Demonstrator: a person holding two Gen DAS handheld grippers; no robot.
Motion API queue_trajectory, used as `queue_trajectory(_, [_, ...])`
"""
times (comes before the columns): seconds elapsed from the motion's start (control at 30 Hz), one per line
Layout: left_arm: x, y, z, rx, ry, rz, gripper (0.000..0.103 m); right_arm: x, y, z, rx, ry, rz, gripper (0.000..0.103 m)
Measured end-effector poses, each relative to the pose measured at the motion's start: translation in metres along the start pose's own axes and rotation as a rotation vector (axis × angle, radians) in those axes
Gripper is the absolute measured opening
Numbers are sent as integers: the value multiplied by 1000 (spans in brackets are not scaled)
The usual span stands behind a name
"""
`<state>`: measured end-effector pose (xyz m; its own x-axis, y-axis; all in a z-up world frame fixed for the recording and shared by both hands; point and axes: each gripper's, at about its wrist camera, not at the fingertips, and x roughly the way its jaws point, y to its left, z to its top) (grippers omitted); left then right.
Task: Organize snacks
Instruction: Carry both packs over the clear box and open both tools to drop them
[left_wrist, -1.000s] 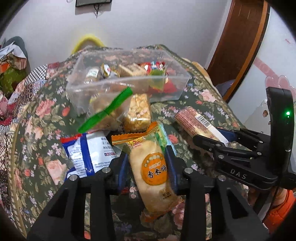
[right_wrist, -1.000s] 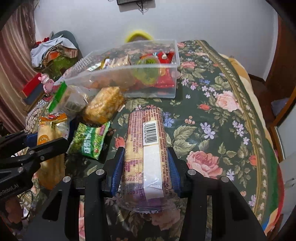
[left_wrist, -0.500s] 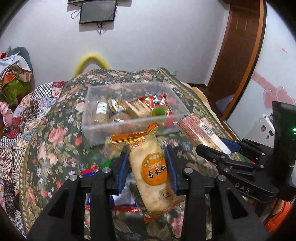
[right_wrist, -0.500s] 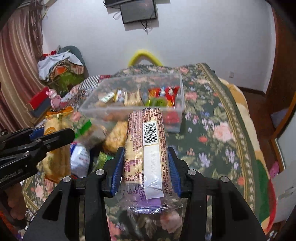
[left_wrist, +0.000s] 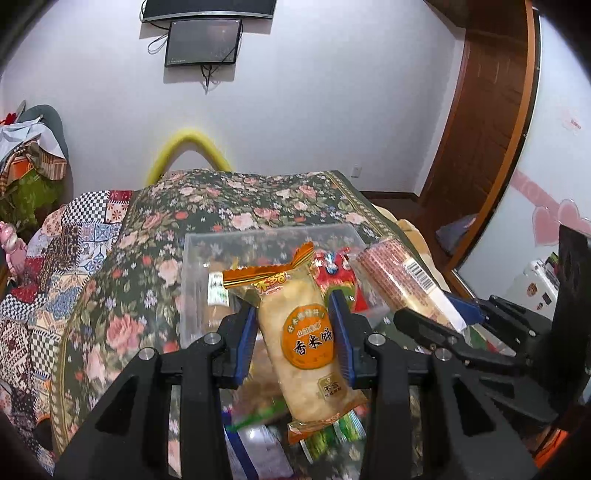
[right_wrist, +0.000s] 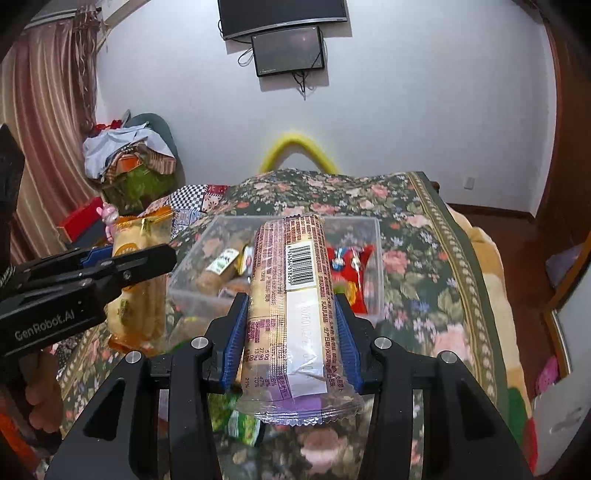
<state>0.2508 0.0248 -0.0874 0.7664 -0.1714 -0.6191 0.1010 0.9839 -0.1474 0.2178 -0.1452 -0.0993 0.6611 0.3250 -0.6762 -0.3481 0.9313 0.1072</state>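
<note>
My left gripper (left_wrist: 293, 325) is shut on a rice cracker pack (left_wrist: 301, 343) with an orange round label, held up in front of the clear plastic box (left_wrist: 207, 251). My right gripper (right_wrist: 290, 314) is shut on a long biscuit pack (right_wrist: 291, 295) with a barcode, also above the near edge of the clear plastic box (right_wrist: 376, 258). The box holds several snacks, among them red wrapped sweets (right_wrist: 349, 262). In the left wrist view the right gripper (left_wrist: 437, 317) shows with the biscuit pack (left_wrist: 399, 277); in the right wrist view the left gripper (right_wrist: 162, 256) shows with the cracker pack (right_wrist: 142, 280).
The box stands on a table under a dark floral cloth (right_wrist: 424, 266). Loose snack packs, one green (right_wrist: 242, 424), lie blurred below the grippers. A yellow chair back (left_wrist: 188, 147) rises behind the table. A wooden door (left_wrist: 480, 129) is at right, clothes piled (right_wrist: 125, 155) at left.
Both grippers have risen with their packs and tilted up; the box now sits lower in view, just beyond the packs, and the loose snacks have dropped beneath the fingers.
</note>
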Motion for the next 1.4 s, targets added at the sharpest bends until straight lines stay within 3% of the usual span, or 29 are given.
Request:
queue_trajectory(0.47, [65, 36, 30, -33, 40, 47, 38, 52, -4, 26, -6, 7, -18, 42])
queue_trajectory(0.93, [136, 65, 33, -91, 153, 77, 38, 106, -9, 31, -1, 88, -22, 42])
queue_trajectory(1.4, [154, 67, 25, -97, 233, 75, 38, 125, -13, 26, -25, 143, -52, 43])
